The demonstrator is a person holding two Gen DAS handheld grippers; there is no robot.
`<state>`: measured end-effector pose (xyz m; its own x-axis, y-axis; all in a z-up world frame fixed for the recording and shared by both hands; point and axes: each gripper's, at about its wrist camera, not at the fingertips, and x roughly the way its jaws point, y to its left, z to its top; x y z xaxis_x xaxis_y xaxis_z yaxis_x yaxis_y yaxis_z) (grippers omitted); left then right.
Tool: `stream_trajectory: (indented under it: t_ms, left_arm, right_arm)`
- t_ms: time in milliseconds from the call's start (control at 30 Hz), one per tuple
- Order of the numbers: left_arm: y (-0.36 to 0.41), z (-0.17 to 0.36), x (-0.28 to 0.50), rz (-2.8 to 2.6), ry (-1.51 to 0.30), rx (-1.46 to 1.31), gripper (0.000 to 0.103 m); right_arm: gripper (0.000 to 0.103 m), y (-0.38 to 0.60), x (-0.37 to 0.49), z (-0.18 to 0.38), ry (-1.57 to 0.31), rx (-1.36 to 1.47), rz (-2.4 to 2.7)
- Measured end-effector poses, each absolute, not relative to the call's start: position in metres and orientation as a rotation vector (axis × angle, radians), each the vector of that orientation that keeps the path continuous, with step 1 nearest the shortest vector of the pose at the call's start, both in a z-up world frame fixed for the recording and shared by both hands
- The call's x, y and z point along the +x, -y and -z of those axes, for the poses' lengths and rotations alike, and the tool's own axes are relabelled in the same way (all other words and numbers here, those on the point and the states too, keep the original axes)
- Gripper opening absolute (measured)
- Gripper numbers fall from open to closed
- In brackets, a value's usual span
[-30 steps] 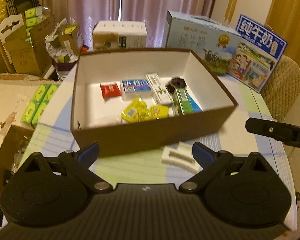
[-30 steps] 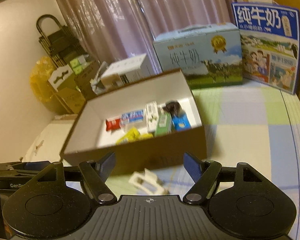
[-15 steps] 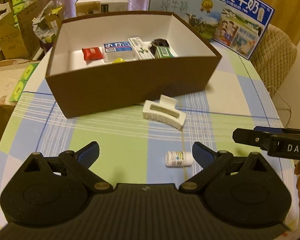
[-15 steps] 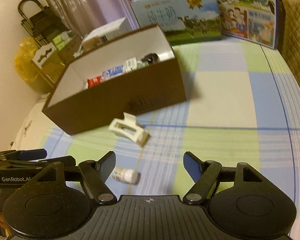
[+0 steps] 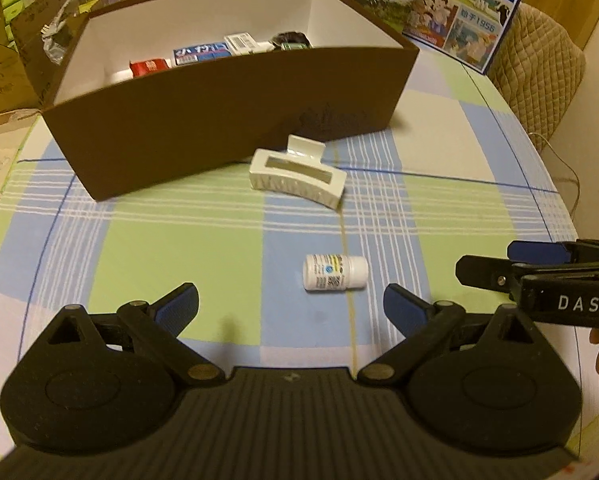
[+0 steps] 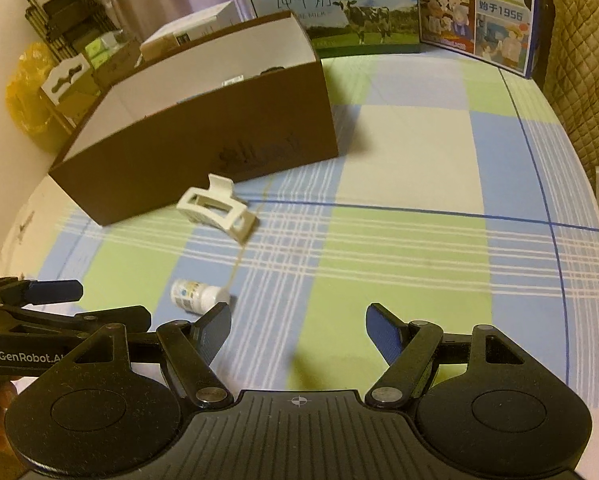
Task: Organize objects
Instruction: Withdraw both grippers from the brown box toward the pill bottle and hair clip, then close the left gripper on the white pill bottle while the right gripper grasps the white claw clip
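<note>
A brown box (image 5: 227, 120) (image 6: 203, 148) with a white inside stands on the checked tablecloth and holds several small packets. In front of it lies a white hair claw clip (image 5: 297, 178) (image 6: 217, 210). Nearer to me a small white pill bottle (image 5: 334, 273) (image 6: 197, 296) lies on its side. My left gripper (image 5: 291, 308) hangs open just short of the bottle, nothing between its fingers. My right gripper (image 6: 298, 326) is open and empty too, the bottle just beyond its left fingertip (image 6: 215, 322).
Two milk cartons (image 6: 339, 4) (image 5: 467, 12) stand at the back of the table (image 6: 399, 240). A quilted chair back (image 5: 539, 68) is at the right edge. Cardboard boxes (image 5: 3, 60) and a yellow bag (image 6: 23, 96) crowd the left side beyond the table.
Both grippers have sunk toward the tablecloth and drawn back from the box. The clip and the pill bottle have come into view and look larger now. Both stay open.
</note>
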<state>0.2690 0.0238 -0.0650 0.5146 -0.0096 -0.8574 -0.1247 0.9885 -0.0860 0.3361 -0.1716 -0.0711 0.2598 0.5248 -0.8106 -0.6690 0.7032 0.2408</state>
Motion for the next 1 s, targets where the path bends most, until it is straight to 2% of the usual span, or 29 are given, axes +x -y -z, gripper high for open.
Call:
stream_trajectory:
  t_ms: [500, 900, 1000]
  left_arm:
    - [-0.008, 0.090, 0.288, -0.039, -1.077, -0.128, 0.095]
    - [0.001, 0.108, 0.314, -0.020, -1.107, -0.089, 0.088]
    - [0.002, 0.111, 0.318, -0.014, -1.114, -0.080, 0.081]
  right_arm:
    - [0.072, 0.179, 0.351, 0.085, -1.062, -0.161, -0.768]
    - [0.072, 0.186, 0.371, 0.093, -1.092, -0.139, -0.722]
    - [0.072, 0.187, 0.374, 0.095, -1.100, -0.137, -0.713]
